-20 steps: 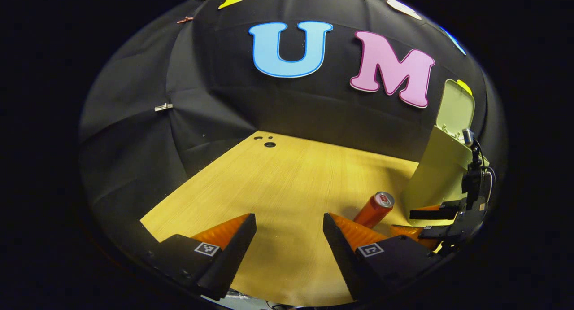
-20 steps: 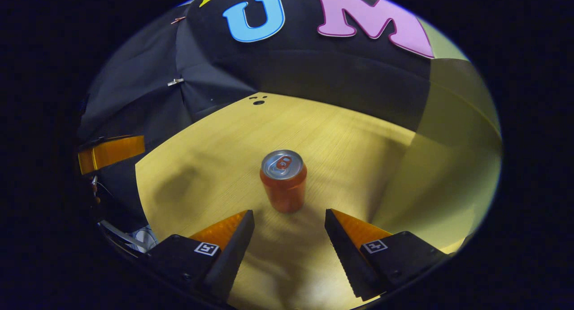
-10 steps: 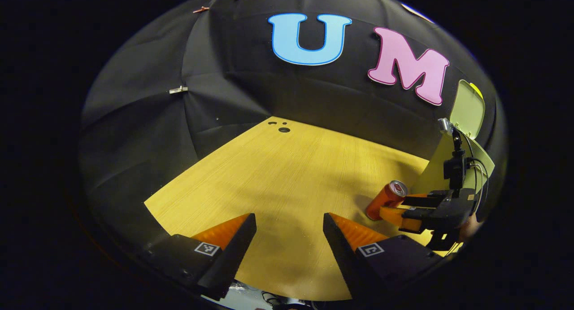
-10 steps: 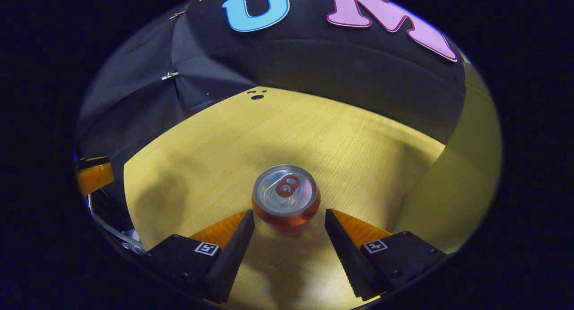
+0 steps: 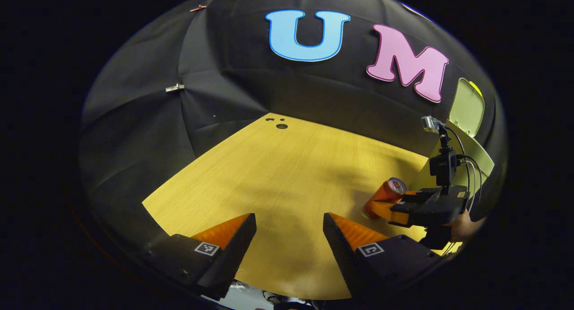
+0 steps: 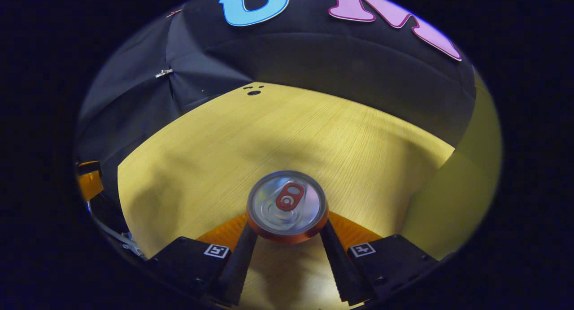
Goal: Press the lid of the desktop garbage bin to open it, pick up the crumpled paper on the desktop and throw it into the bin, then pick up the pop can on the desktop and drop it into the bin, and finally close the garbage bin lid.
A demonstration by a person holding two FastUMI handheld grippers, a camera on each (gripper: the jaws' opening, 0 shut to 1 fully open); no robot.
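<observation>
The pop can (image 6: 287, 205) stands upright on the worktop (image 6: 278, 135), its silver top and red tab facing up. The right gripper (image 6: 287, 231) has its jaws closed against the can's two sides, holding it low on the body. In the left gripper view the same can (image 5: 384, 194) sits near the right edge of the worktop (image 5: 278, 175), just beside the pale green bin (image 5: 471, 155), whose lid (image 5: 467, 107) stands raised. A hand (image 5: 462, 227) holds the right gripper (image 5: 381, 209) there. The left gripper (image 5: 289, 227) hovers above bare worktop, well apart from the can, its jaws wide and holding nothing.
</observation>
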